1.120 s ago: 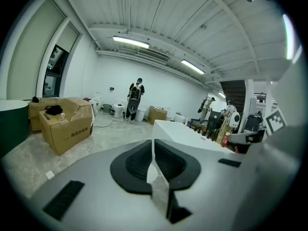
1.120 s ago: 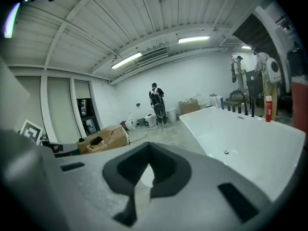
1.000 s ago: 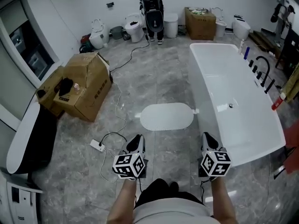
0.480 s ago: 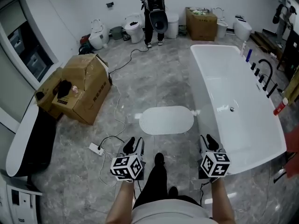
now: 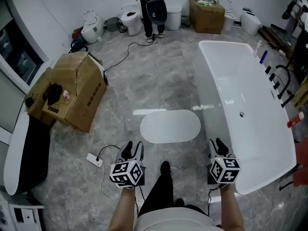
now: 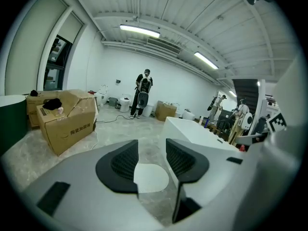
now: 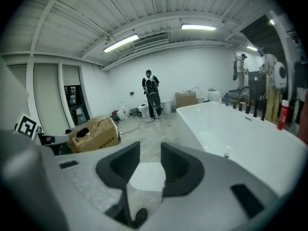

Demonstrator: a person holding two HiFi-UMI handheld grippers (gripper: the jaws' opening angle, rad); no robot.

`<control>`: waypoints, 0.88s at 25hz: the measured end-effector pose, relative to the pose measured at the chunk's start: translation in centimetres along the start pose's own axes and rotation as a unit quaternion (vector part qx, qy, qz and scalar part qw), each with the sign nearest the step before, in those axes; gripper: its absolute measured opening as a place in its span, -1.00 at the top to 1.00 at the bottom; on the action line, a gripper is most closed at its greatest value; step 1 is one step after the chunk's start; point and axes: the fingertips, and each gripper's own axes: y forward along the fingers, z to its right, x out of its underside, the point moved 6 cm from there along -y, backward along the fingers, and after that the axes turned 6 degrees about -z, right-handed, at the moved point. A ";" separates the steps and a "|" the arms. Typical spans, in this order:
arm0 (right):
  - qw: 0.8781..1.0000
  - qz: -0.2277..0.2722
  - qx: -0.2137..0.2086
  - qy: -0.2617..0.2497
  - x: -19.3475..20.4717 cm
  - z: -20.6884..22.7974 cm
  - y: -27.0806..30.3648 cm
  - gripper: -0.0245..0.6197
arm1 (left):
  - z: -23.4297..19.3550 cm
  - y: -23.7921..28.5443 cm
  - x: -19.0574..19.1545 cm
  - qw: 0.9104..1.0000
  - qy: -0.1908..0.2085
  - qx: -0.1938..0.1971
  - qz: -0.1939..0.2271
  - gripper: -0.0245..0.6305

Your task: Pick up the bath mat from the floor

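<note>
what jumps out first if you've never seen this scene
The big white bathtub along the right side dominates, with the pale oval bath mat lying flat on the grey floor beside it. A battered cardboard box sits at the left, and a person stands at the far wall.

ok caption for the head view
Left tool and right tool, jaws just opened and empty, short of the mat beside the tub.

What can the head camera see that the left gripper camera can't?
Only the head view shows the white power strip on the floor. Only the left gripper view shows the ceiling lights. Both show the bath mat lying flat, the cardboard box, the bathtub and a person standing far off.
</note>
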 end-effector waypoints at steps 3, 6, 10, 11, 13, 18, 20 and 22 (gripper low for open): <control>1.000 -0.011 0.006 0.014 -2.1 0.0 4.2 0.55 | -2.4 4.0 -2.4 1.000 -0.005 -0.004 -0.005 0.42; 0.999 -0.020 0.016 0.019 -4.0 -0.4 8.2 0.55 | -4.8 7.8 -4.9 1.000 -0.008 -0.004 -0.007 0.42; 0.999 -0.030 0.030 0.014 -6.0 -0.9 13.0 0.55 | -7.6 11.9 -7.0 1.000 -0.013 -0.003 -0.019 0.41; 0.999 -0.033 0.032 0.009 -6.4 -1.0 13.9 0.55 | -8.2 12.7 -7.4 1.000 -0.013 -0.004 -0.022 0.41; 0.999 -0.038 0.035 0.001 -7.3 -0.9 15.5 0.55 | -9.3 14.1 -8.0 1.000 -0.015 -0.007 -0.025 0.39; 0.998 -0.047 0.050 -0.016 -8.9 0.0 18.9 0.55 | -11.5 17.2 -8.4 0.999 -0.027 -0.016 -0.037 0.37; 0.997 -0.052 0.055 -0.024 -9.4 0.3 20.4 0.55 | -12.2 18.2 -8.5 0.998 -0.031 -0.020 -0.046 0.37; 0.996 -0.061 0.059 -0.025 -9.4 0.7 21.8 0.55 | -12.8 19.1 -8.1 0.997 -0.035 -0.022 -0.058 0.36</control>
